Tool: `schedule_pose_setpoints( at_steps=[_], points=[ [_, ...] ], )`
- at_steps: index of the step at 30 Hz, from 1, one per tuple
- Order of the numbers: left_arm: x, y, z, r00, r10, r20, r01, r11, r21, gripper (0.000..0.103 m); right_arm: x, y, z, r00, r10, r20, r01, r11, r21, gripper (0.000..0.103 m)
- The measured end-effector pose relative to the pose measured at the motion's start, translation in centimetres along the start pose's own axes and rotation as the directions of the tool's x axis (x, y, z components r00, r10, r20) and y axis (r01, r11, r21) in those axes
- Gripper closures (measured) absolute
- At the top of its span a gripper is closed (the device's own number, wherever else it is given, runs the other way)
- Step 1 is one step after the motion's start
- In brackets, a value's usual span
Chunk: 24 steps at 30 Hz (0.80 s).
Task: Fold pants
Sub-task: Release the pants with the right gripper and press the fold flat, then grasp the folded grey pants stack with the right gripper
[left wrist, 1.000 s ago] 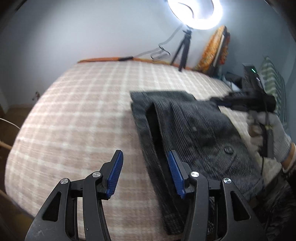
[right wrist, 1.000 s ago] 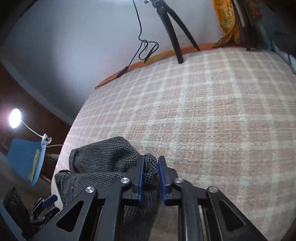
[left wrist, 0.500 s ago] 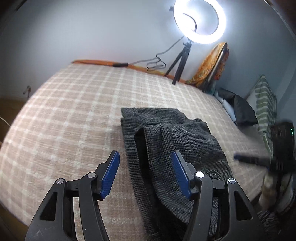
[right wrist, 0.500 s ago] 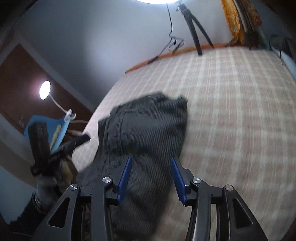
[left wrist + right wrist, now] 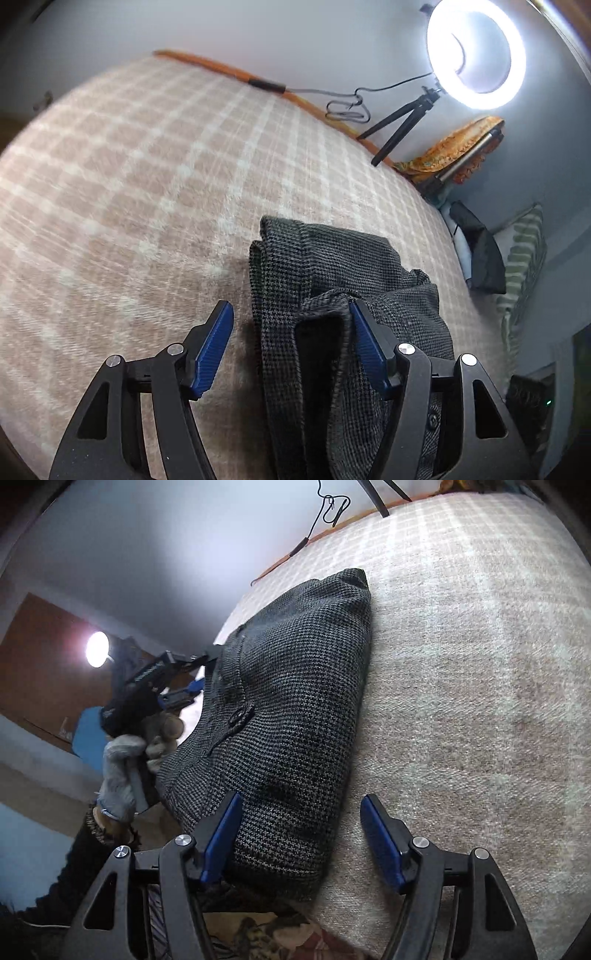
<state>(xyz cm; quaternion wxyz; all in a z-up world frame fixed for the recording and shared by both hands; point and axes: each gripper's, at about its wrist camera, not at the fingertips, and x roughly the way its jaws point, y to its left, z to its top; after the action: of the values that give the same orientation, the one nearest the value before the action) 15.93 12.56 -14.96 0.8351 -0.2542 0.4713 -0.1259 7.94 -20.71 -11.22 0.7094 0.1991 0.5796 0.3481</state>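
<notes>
We have the pants (image 5: 343, 295) lying folded into a thick dark houndstooth bundle on the checked bedspread (image 5: 147, 184), near its close edge. In the left wrist view our left gripper (image 5: 291, 347) has just been opening: its jaws stand apart, with a raised fold of cloth between them lying against the right-hand pad, though nothing is pinched. The bundle's long axis runs from 6 o'clock up toward 12, straight ahead of those fingers.

In the right wrist view our right gripper (image 5: 301, 836) has likewise just been opening; the bundle's near right edge sits between its blue pads, not pinched, and the cloth stretches away toward 11 o'clock. Both grippers hover at the near end, so neither is clearly nearer (the left seems closer to a loose edge). The waistband side below the left jaws is cut off, and we cannot tell how many layers lie underneath.
</notes>
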Motion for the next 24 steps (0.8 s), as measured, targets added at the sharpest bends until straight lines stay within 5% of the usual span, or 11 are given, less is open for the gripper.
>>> schedule_pose_setpoints(
  at_steps=[9, 13, 24],
  points=[
    [-1.1, 0.4, -0.1, 0.986, -0.164, -0.017, 0.162, 0.984, -0.076, 0.039, -0.1, -1.5, -0.4, 0.995, 0.097, -0.010, -0.097, 0.995, 0.014, 0.032],
    [-0.1, -0.5, 0.0, 0.994, -0.100, -0.035, 0.099, 0.995, -0.010, 0.039, 0.7, -0.9, -0.5, 0.995, 0.094, -0.011, -0.094, 0.996, 0.001, 0.032],
    [1.5, 1.1, 0.4, 0.990, -0.140, -0.012, 0.139, 0.986, -0.091, 0.039, 2.1, 1.3, -1.1, 0.993, 0.115, -0.002, -0.115, 0.993, -0.025, 0.032]
  ],
)
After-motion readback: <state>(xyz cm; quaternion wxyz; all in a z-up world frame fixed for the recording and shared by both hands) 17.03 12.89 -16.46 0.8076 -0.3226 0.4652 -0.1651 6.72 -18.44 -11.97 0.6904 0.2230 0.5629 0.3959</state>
